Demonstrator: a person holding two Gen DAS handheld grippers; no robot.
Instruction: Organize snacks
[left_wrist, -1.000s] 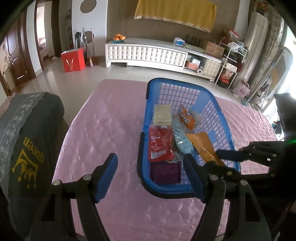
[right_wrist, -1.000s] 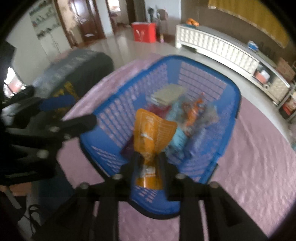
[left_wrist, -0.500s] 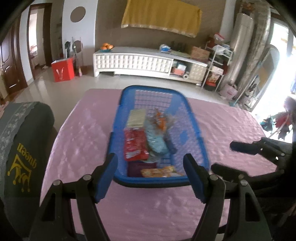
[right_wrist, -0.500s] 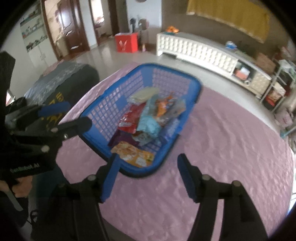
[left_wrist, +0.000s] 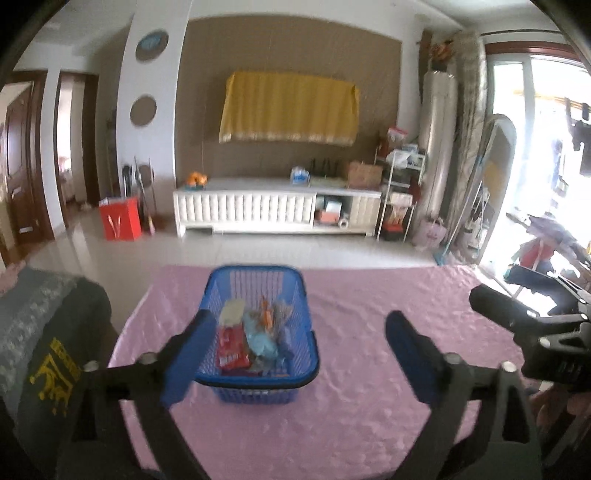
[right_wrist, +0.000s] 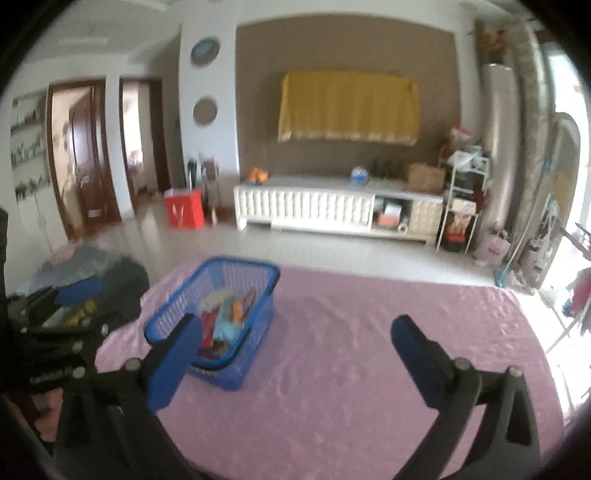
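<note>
A blue plastic basket stands on the pink tablecloth and holds several snack packets: a red one, a light blue one, an orange one. My left gripper hangs above and in front of the basket, its jaws opening, nothing between them. In the right wrist view the basket lies to the left. My right gripper is over bare cloth, jaws opening wide, nothing between them. The right gripper also shows at the right edge of the left view.
A dark chair back with yellow print stands at the table's left edge. Beyond the table lie tiled floor, a white low cabinet and a red bag. Racks and rolled mats stand at the right wall.
The right gripper let go of the orange packet, which now lies in the basket. Both grippers pulled back and rose, opening wider; the basket looks smaller and farther.
</note>
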